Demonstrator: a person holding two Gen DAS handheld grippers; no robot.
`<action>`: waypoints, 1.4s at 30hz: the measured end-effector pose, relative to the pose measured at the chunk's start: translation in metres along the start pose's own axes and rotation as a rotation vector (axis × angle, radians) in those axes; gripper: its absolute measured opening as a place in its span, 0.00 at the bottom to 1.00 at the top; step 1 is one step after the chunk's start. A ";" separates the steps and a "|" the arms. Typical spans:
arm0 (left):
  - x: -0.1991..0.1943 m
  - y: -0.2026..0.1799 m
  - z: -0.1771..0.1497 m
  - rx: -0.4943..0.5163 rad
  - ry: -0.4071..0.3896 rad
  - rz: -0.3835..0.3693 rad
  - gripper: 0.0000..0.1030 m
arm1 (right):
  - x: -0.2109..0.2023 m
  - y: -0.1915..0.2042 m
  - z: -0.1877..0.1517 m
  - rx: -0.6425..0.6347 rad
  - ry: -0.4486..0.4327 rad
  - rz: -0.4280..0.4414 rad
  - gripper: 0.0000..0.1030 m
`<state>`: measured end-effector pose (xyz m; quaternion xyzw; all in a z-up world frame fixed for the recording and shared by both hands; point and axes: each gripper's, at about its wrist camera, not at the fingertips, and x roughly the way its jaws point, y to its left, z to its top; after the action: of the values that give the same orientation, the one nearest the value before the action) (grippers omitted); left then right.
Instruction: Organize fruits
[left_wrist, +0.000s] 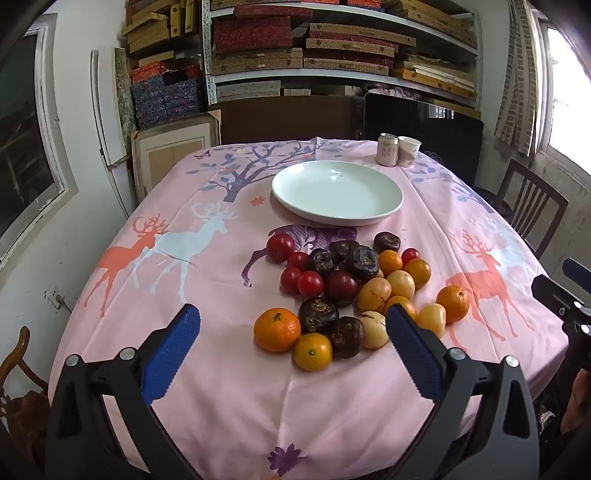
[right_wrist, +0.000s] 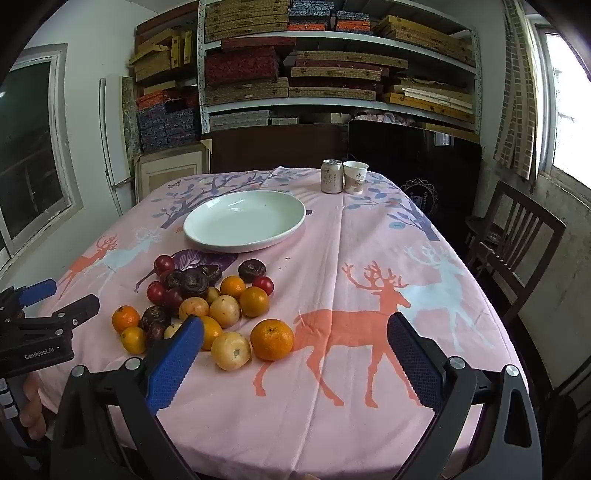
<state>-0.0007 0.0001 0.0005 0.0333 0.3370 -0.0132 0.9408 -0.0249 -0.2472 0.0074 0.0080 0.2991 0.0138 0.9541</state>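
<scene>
Two hand-held grippers, both wide open

The left hand-held gripper (left_wrist: 291, 345) and the right hand-held gripper (right_wrist: 295, 350) tip downward with blue fingers (left_wrist: 168, 360) spread far apart, holding nothing. A person's hand (right_wrist: 31, 413) grips the left one.

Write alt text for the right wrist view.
The right gripper, fingers wide open and holding nothing, hovers over a pink deer-print tablecloth. A pile of mixed fruit lies ahead on the left, short of an empty white plate. A can and a paper cup stand behind.
</scene>
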 end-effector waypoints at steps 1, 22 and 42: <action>0.000 0.000 0.000 -0.001 0.002 -0.002 0.96 | 0.000 0.001 0.000 -0.002 -0.002 -0.006 0.97; 0.001 0.005 0.001 -0.002 0.008 -0.014 0.96 | -0.001 0.002 0.000 -0.012 0.016 0.002 0.97; 0.006 -0.002 0.000 0.006 0.025 -0.020 0.96 | 0.003 0.004 -0.003 -0.025 0.031 -0.005 0.97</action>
<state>0.0038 -0.0018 -0.0028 0.0329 0.3489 -0.0233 0.9363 -0.0245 -0.2435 0.0030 -0.0051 0.3136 0.0152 0.9494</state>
